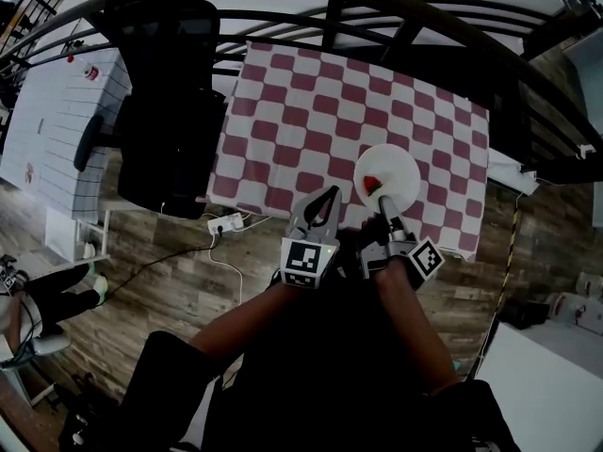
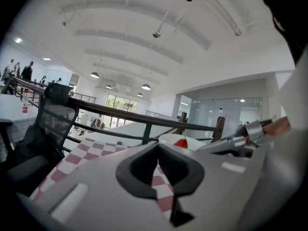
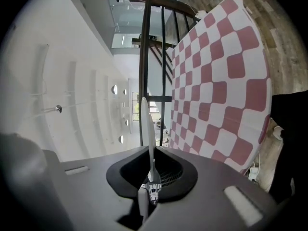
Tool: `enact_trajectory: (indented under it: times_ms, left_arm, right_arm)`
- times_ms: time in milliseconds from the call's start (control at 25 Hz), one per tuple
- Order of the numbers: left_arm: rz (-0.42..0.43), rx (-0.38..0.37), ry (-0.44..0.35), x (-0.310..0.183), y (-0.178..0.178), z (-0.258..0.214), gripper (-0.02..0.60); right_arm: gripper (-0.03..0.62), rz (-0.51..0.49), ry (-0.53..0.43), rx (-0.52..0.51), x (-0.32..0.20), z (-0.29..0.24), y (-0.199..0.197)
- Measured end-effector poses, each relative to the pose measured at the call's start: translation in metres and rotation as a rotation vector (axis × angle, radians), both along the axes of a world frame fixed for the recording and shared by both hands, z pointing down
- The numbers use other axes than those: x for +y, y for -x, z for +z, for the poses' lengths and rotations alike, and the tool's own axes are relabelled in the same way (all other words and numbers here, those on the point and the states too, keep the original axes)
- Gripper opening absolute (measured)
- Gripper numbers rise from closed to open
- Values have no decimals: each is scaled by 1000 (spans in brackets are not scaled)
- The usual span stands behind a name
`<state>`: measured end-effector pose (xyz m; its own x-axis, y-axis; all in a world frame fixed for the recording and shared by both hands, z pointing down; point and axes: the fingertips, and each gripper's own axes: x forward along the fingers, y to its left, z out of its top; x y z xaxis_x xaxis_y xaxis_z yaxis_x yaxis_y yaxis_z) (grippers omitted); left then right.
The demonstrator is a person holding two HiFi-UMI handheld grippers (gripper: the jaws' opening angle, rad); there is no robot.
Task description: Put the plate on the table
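Observation:
Over the near right part of the red-and-white checked table [image 1: 311,111] is a white plate [image 1: 391,172] with a small red item on it. My right gripper [image 1: 382,199] is shut on the plate's near rim. In the right gripper view the plate [image 3: 146,124] shows edge-on as a thin white blade clamped between the jaws of the right gripper [image 3: 150,186]. Whether the plate touches the cloth I cannot tell. My left gripper [image 1: 330,196] hovers just left of the plate, shut and holding nothing. From the left gripper [image 2: 175,203] I see the plate [image 2: 180,141] ahead and the right gripper [image 2: 240,138] beside it.
A black office chair [image 1: 170,102] stands at the table's left edge. A dark curved railing [image 1: 377,8] runs behind the table. On the wooden floor lie a power strip [image 1: 226,222] and its cable. A white table [image 1: 57,121] and a seated person's legs [image 1: 57,285] are at the left.

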<state>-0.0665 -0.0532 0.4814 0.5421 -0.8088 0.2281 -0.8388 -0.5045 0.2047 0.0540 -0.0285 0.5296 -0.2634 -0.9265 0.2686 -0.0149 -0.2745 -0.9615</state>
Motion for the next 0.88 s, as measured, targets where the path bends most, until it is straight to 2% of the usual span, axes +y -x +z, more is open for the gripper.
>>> enact_trajectory:
  times_ms: [120, 320, 520, 880]
  left_arm:
    - [-25, -20, -17, -19, 1, -3, 8]
    - [-16, -50, -25, -52, -20, 3, 9]
    - [-5, -76, -20, -77, -44, 17, 9]
    - [-60, -176, 56, -126, -63, 52, 9]
  right_arm:
    - [18, -39, -1, -3, -19, 5, 2]
    - [18, -60, -31, -60, -55, 16, -3]
    - [18, -85, -21, -30, -88, 27, -20]
    - [18, -102, -6, 15, -136, 64, -63]
